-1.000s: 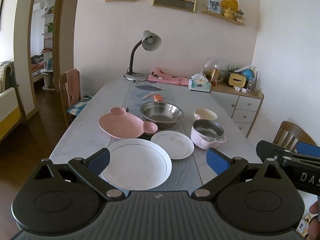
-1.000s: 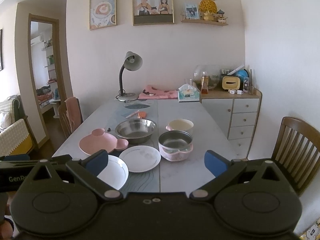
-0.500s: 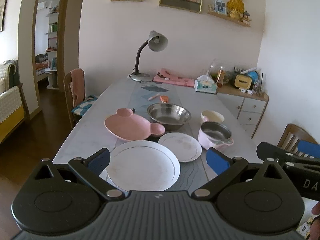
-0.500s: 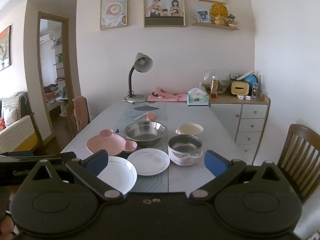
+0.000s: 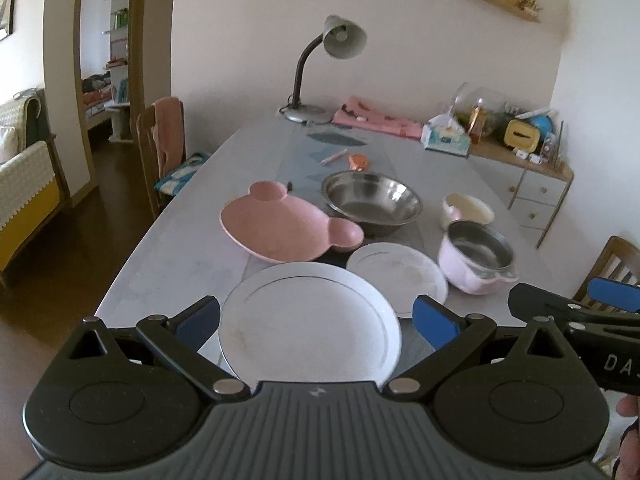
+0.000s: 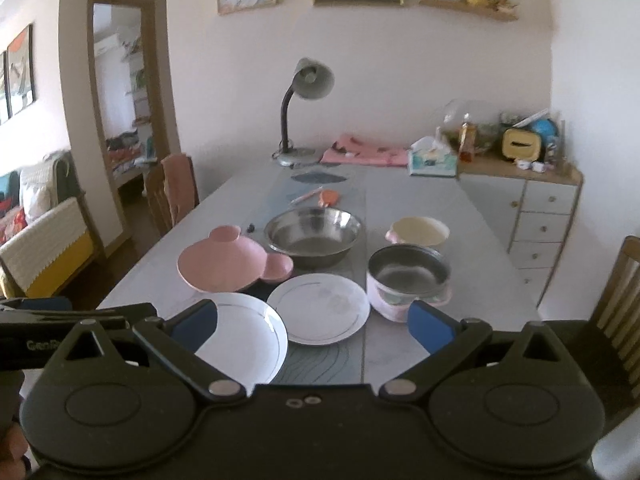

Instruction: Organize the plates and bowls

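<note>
Crowding white plate (image 5: 308,328): pink dish (image 5: 280,228), small plate (image 5: 400,276).

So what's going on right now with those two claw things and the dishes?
Left gripper and right gripper: jaws open, holding nothing. Large white plate nearest, small white plate beside it, untouched. Nothing in the way.

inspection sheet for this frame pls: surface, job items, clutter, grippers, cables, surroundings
Surface: grey dining table with a patterned runner.
Job's things: large white plate, small white plate, pink bear-shaped plate, steel bowl, pink steel-lined pot, cream bowl; none stacked.
Clutter: grey desk lamp, tissue box, pink cloth.
Grippers: left gripper open, right gripper open, both empty.
Cables: nothing seen.
Surroundings: wooden chairs, drawer cabinet, doorway.
</note>
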A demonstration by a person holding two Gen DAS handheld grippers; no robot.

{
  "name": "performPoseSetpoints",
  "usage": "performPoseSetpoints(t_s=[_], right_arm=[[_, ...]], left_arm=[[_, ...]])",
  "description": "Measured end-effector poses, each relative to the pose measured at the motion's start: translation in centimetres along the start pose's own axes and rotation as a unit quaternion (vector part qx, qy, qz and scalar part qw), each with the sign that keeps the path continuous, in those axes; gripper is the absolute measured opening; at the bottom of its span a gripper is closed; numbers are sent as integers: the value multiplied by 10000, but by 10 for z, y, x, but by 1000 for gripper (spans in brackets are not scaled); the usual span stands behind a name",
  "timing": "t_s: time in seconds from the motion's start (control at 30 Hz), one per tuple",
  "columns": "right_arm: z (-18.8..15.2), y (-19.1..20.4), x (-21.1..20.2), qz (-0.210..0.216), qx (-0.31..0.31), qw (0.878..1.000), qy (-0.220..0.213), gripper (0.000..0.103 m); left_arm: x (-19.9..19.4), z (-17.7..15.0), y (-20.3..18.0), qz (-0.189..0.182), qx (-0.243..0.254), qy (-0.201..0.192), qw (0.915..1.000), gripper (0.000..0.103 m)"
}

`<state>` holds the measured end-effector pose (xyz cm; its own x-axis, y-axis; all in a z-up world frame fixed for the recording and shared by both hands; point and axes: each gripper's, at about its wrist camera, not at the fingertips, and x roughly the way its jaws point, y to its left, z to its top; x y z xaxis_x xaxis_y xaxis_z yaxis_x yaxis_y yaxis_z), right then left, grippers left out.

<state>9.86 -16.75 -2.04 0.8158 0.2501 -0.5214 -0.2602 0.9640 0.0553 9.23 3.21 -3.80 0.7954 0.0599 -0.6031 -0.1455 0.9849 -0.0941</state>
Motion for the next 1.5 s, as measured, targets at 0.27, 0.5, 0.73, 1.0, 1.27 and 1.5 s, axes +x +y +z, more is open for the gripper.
performPoseSetpoints(t_s=[0.27, 0.5, 0.73, 1.0, 1.27, 1.5], right_arm=[[-1, -8, 60, 212, -101, 9981, 574, 96], [-10, -4, 113, 330, -429, 9920, 1136, 77], [-23, 3, 152, 619, -604, 9811, 1729, 64], [-31, -4, 176, 813, -208, 9692, 2317, 44], [-34, -10, 186, 1127, 213, 9592, 2584, 25], [-36, -10, 187, 1250, 334, 9558, 2640, 12]], left_arm=[[52, 8, 19, 154, -15, 348, 9993, 103], [99, 7, 42, 354, -151, 673, 9970, 102], [145, 3, 68, 373, -384, 1319, 9898, 75], [167, -7, 84, 420, -670, 1819, 9801, 43], [171, -9, 98, 202, -1118, 2093, 9712, 24], [171, -7, 104, 87, -1181, 2140, 9696, 20]])
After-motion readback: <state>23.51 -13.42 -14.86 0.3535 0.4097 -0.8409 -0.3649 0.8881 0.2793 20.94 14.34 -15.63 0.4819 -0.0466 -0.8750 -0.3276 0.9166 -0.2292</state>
